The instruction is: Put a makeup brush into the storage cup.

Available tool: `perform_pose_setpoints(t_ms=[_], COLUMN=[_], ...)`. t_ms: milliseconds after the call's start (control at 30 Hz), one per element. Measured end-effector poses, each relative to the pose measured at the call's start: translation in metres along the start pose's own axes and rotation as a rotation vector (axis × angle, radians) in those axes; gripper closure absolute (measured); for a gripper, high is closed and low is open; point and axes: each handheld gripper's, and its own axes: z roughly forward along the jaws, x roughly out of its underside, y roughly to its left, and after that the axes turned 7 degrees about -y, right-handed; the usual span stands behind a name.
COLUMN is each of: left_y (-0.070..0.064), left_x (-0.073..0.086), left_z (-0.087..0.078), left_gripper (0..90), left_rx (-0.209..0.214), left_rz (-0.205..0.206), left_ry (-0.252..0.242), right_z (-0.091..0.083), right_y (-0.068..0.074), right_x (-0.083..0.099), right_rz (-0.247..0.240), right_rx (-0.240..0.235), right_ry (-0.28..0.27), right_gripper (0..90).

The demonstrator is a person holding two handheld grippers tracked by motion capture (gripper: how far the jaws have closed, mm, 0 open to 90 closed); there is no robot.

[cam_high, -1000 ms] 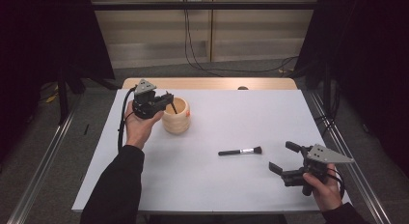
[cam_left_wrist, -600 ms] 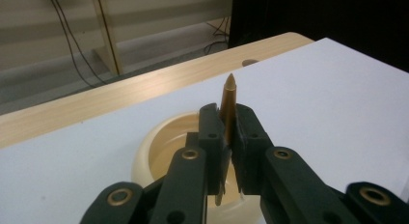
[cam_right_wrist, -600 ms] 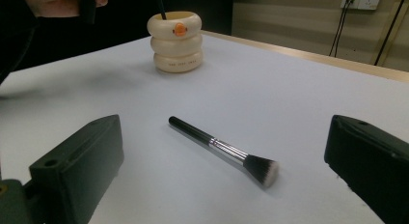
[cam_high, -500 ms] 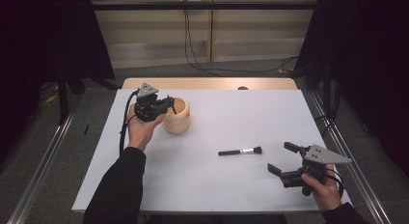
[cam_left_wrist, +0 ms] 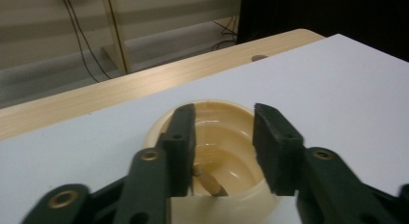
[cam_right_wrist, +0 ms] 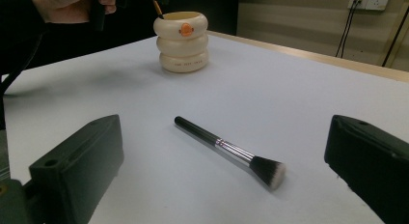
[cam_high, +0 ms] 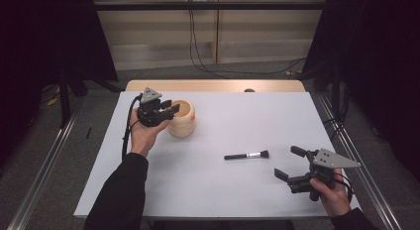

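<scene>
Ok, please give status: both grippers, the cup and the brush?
Left gripper open above cream cup, thin stick inside. Right gripper open, near brush lying flat. Nothing between.

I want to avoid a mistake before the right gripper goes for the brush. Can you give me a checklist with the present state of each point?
1. Right gripper jaws wide open: ok.
2. Makeup brush lies flat on the white table cover, free of other things: ok.
3. Brush sits between the jaws' line of sight in the right gripper view: ok.
4. Cream cup upright, apart from the brush: ok.
5. Left gripper open at the cup's mouth, away from the brush: ok.
6. What the thin stick inside the cup is: cannot tell.
</scene>
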Motion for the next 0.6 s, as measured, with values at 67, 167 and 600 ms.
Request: perform_pose_setpoints(t_ms=[67,167,600], left_y=[0.001,0.001,0.003], left_x=[-0.001,-0.003,-0.005], left_z=[-0.001,0.0,-0.012], left_gripper=[48.4,35.9,4.6], left_rx=[-0.012,-0.011,-0.015], left_rz=[0.004,-0.032,-0.071], left_ry=[-0.011,-0.039,-0.066], right_z=[0.0,0.0,-0.001], right_y=[0.0,0.0,-0.001], right_x=[0.0,0.0,-0.002], right_rz=[0.004,0.008,0.023], right_rx=[0.003,0.004,0.012], right_ry=[-0.002,-0.01,-0.032], right_gripper=[0.0,0.0,0.0])
